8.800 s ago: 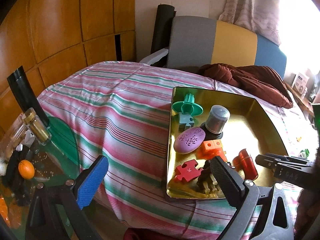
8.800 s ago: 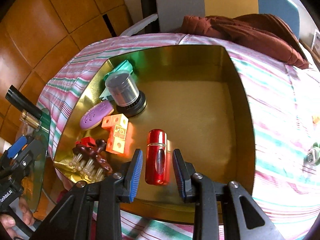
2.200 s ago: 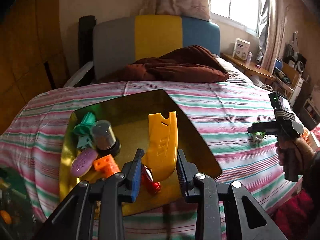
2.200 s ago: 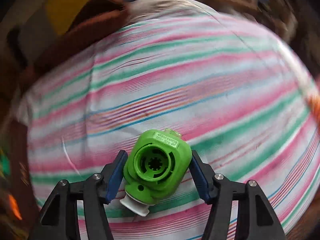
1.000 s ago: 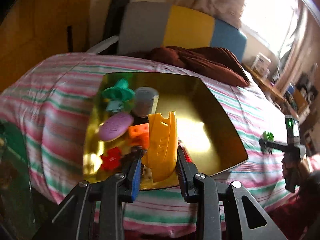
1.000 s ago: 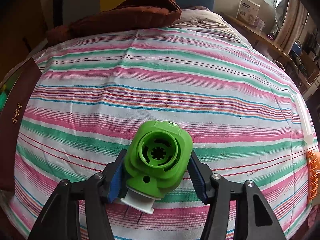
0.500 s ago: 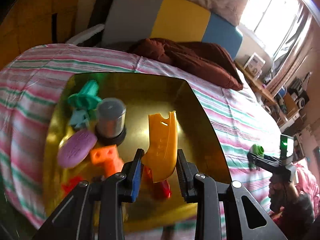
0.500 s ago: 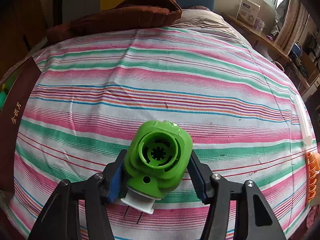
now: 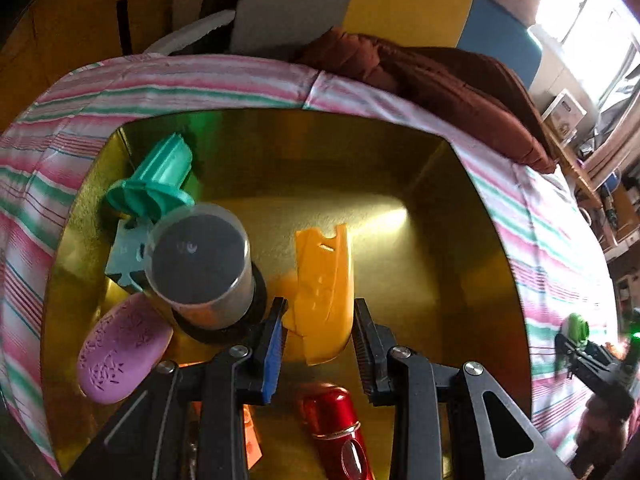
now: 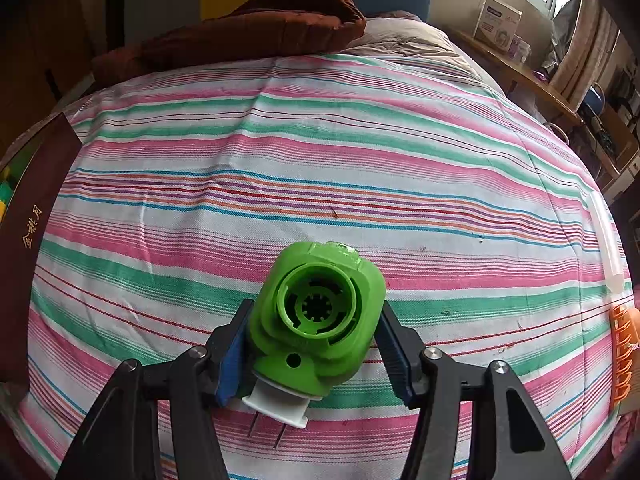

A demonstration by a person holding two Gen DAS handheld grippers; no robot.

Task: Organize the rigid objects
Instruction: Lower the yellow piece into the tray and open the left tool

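- The left claw (image 9: 318,344) hangs low inside the gold tray (image 9: 472,168), its two fingers spread slightly wider than the yellow plastic piece (image 9: 324,292) between them; a gap shows on each side, so it appears released or barely touched, resting on the tray floor.
- Just left of that claw stands the grey-capped jar (image 9: 200,264), with the purple oval (image 9: 120,352) and the teal piece (image 9: 156,184) further left; the red cylinder (image 9: 340,424) lies right beneath it.
- The right claw (image 10: 316,344) is clamped on the green plug-in gadget (image 10: 316,316), held above the striped bedspread (image 10: 320,160), well apart from the tray.
- Risks: lifting the left claw could snag the yellow piece and tip it against the jar, because the left finger is nearly touching the jar's base. The green gadget is rounded and gripped on its sides, so it may twist or slip on the way to the tray.
- Half a second ago the yellow piece was pinched tight and carried higher over the tray; now the claw has dropped in and opened. The right claw has not moved and keeps the same hold.
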